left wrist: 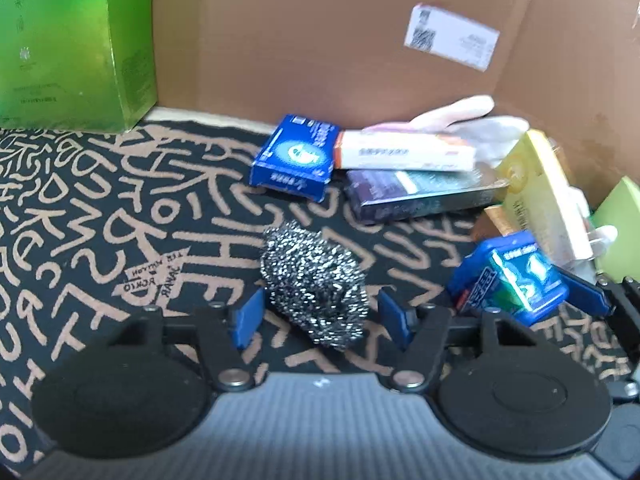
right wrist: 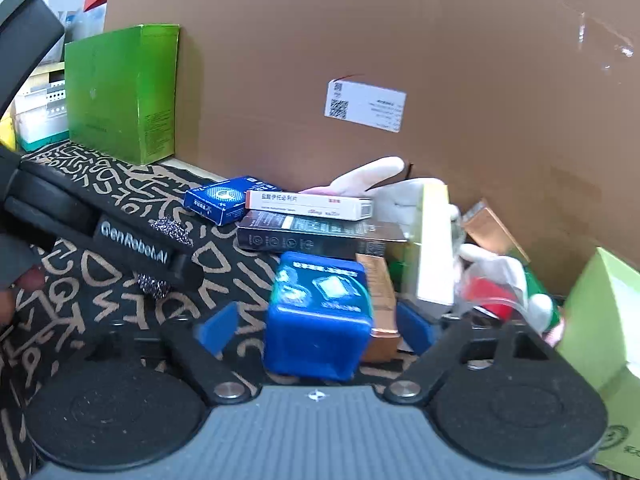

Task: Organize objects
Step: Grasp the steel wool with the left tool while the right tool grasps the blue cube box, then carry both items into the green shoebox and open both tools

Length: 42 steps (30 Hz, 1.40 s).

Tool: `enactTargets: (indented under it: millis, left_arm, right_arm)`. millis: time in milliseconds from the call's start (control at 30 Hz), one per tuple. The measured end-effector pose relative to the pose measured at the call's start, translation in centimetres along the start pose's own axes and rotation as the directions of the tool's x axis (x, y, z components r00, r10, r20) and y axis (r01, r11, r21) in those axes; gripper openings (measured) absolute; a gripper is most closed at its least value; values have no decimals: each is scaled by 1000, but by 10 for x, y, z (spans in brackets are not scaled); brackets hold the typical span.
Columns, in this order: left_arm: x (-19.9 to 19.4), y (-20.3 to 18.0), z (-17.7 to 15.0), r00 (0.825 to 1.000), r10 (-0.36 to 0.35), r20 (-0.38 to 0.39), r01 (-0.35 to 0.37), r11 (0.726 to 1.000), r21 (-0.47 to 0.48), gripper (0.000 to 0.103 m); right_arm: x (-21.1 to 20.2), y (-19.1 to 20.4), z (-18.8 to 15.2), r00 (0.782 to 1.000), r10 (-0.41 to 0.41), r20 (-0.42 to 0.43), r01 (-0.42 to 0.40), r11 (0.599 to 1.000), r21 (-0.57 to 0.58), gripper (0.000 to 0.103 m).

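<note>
A black cloth printed with tan letter-like scribbles (left wrist: 120,208) covers the table, and a tall brown cardboard wall (left wrist: 320,40) with a white shipping label (left wrist: 452,36) stands along its far edge. A glossy green carton (left wrist: 76,44) stands upright at the far left corner, against the cardboard.

Along the foot of the cardboard lies a jumble: a small dark-blue box with a white round emblem (left wrist: 292,158), a long white-and-orange medicine box (left wrist: 404,152) resting on a long dark printed box (left wrist: 420,196), a white glove (left wrist: 460,114) behind them, and a pale yellow box (left wrist: 536,192) leaning on edge toward the right.

The left gripper (left wrist: 320,316) hangs low over the middle of the cloth. A silvery ball of steel-wool scourer (left wrist: 316,280) sits on the cloth between its blue fingers (left wrist: 248,316), with a gap showing on each side, so the fingers stand released around it, not pressing.

The right gripper (right wrist: 316,330) is just to the right, near the jumble. A blue cube-shaped box with a glossy printed top (right wrist: 320,312) stands between its blue fingers (right wrist: 216,330). The left finger is clear of the box; the right one is hidden behind the box and a copper-coloured carton (right wrist: 380,304) just beside it, so whether it touches I cannot tell.
</note>
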<state>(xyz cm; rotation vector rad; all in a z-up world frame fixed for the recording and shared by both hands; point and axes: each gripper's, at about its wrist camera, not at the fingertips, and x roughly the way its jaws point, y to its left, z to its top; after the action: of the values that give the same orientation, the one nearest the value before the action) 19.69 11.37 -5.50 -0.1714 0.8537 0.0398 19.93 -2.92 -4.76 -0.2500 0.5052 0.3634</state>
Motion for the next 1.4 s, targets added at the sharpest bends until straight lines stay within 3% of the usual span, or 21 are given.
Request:
enactTargets:
  millis: [67,100,200,333,533,633,733,833,967,1067,1133,1267,1400]
  left_arm:
    - [0,-1,-1,1000,20,21,-21,999,30,54]
    - [-2,0,-2,999,23,24,-23,999,30,45]
    - [-6,4,-3,1000,-16,11,16,1000,7,33]
    - [-17,-5,-13,995,-100,-9,100,995,2,27]
    - [-61,-57,-25,972,-231,33,227,968,106,27]
    - [-87,-100,-21,944,-323,62,305,930,204,27]
    - [-108,-154,-17,901,-429,63,391,866,312,27]
    - [-116,-210,-13,855,-517,31,466,794,390,27]
    - [-102,-278,-3,820,-572,-29,527,734,428,27]
    - [-78,-319,4,827,-558,-60,524,729,441,27]
    - [-53,-338,9,839,-536,-90,515,731,448,27]
    - [-9,-354,12,858,-491,-149,505,756,417,27]
    - [23,-359,15,875,-452,-173,481,775,411,27]
  right_arm:
    - [3,-2,-1,1000,21,-2,-21,999,34,61]
    - [3,-3,-2,1000,19,-1,-19,999,45,61]
    - [-7,-7,-6,999,48,8,-49,996,74,61]
    - [-26,-11,-18,997,70,17,-72,991,117,61]
    - [-71,-29,-42,997,48,65,-60,977,205,60]
    - [-102,-50,-52,994,-22,107,-7,966,260,60]
    - [-132,-81,-59,982,-115,149,64,949,309,60]
    - [-161,-113,-64,958,-226,178,154,925,348,60]
    - [-185,-160,-65,916,-366,162,292,888,356,60]
    - [-185,-200,-64,897,-427,115,361,858,365,60]
    - [-177,-226,-64,897,-435,71,379,843,383,60]
    - [-147,-273,-65,916,-400,-41,382,834,397,60]
    - [-116,-293,-75,929,-346,-128,368,846,386,60]
